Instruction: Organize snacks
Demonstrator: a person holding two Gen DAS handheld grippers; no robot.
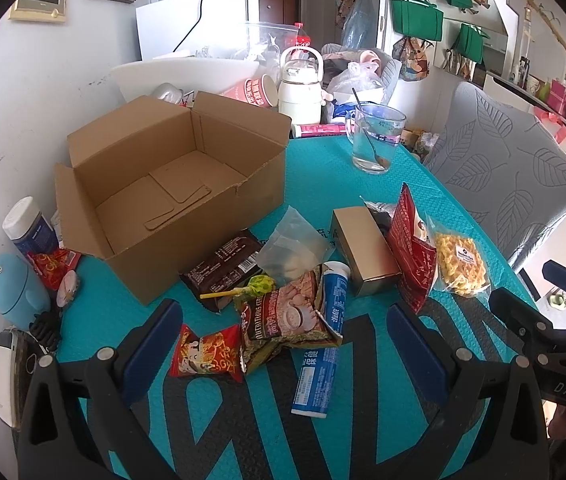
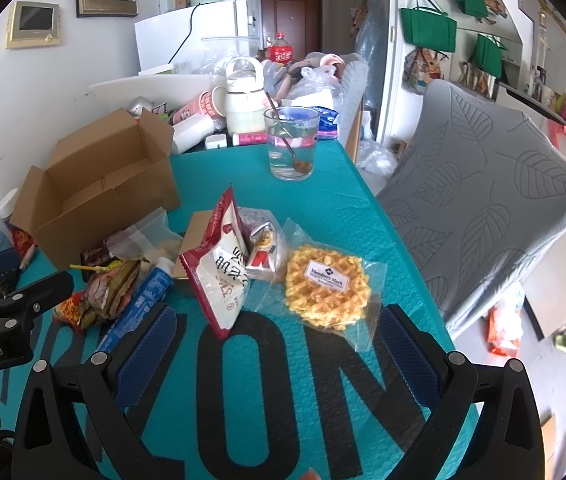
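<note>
An open, empty cardboard box point(image 1: 171, 188) point(image 2: 99, 196) stands at the table's left. In front of it lies a heap of snacks: a brown wrapper point(image 1: 223, 266), a green lollipop point(image 1: 257, 286), a cereal bag point(image 1: 287, 320), a small red packet point(image 1: 207, 356), a blue tube point(image 1: 323, 336), a gold box point(image 1: 365, 256), a red-and-white bag point(image 1: 411, 252) point(image 2: 223, 268) and a wrapped waffle point(image 1: 461, 264) point(image 2: 329, 292). My left gripper point(image 1: 283, 344) hangs open just in front of the heap. My right gripper point(image 2: 275, 344) is open too, near the waffle.
A glass mug with a spoon point(image 1: 375, 140) point(image 2: 291, 142) stands further back on the teal mat point(image 2: 323, 208). Bottles, cups and bags crowd the far end. A grey chair point(image 2: 483, 184) is at the right edge. A blue gadget point(image 1: 11, 292) and a jar point(image 1: 29, 226) sit left.
</note>
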